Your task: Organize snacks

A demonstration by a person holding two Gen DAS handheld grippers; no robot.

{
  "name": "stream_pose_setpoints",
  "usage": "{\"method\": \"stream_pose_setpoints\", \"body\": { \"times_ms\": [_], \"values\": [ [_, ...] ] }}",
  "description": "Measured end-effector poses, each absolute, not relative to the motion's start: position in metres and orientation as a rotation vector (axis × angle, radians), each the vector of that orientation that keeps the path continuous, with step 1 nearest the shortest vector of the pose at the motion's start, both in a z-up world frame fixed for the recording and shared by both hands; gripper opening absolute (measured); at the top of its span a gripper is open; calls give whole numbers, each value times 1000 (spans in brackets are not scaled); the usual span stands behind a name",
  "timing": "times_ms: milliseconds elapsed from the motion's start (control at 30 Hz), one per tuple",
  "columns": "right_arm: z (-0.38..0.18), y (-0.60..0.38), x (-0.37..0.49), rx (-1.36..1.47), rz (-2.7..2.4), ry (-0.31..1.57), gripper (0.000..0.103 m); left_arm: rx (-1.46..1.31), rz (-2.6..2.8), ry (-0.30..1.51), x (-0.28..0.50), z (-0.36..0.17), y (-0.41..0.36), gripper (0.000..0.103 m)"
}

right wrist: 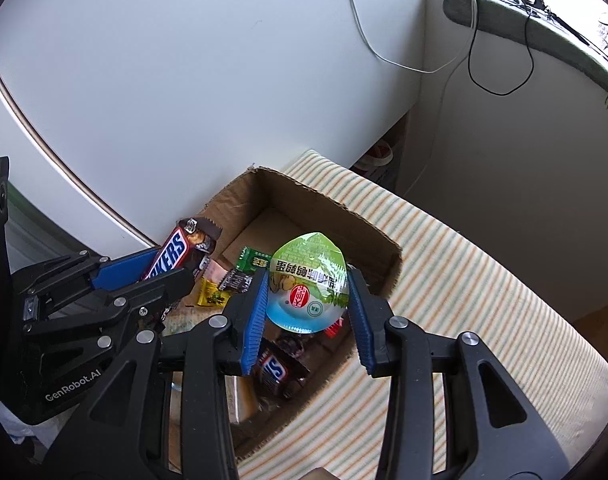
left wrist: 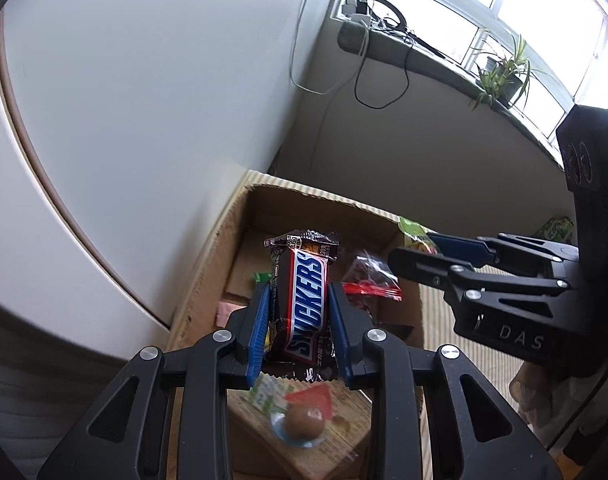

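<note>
My left gripper (left wrist: 300, 288) is shut on a Snickers bar (left wrist: 304, 304), which stands upright between the blue pads over an open cardboard box (left wrist: 315, 196). In the right wrist view the left gripper (right wrist: 172, 266) reaches in from the left, holding the Snickers bar (right wrist: 172, 248) over the box's left rim. My right gripper (right wrist: 308, 276) is shut on a round cup with a green foil lid (right wrist: 307, 288), above the cardboard box (right wrist: 304, 188). In the left wrist view the right gripper (left wrist: 413, 248) hangs by the box's right wall, and only an edge of the cup (left wrist: 413, 230) shows.
Inside the box lie a green packet (right wrist: 254, 260), a yellow packet (right wrist: 212, 296), another Snickers (right wrist: 276, 372) and a red wrapper (left wrist: 367, 276). The box stands on a striped cloth (right wrist: 463, 300). A white wall lies behind, and a windowsill (left wrist: 403, 48) with cables and a plant to the right.
</note>
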State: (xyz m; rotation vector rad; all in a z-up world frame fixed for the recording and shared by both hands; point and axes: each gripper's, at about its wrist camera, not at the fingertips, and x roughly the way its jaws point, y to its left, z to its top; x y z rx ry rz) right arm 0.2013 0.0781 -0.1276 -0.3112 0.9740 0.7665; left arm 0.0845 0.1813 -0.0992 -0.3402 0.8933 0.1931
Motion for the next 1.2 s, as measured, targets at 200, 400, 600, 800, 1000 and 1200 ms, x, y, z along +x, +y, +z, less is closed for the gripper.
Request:
{"method": "stream_pose_setpoints", "body": {
  "times_ms": [200,400,600,800,1000,1200],
  "values": [
    [-130,83,199,-325,772,983,47,-350,207,891,83,-98,184,28],
    [-123,80,195,-313,777,969,54,-336,213,880,79,-93,181,28],
    [-107,66,183,-287,780,941,54,-332,215,861,70,-83,177,28],
    [-93,50,162,-288,774,907,54,-319,224,842,56,-71,169,28],
    [-80,29,136,-280,776,873,54,-277,260,825,31,-58,151,35],
    [-74,4,115,-264,742,875,55,-260,300,820,12,-45,138,39]
  ]
}}
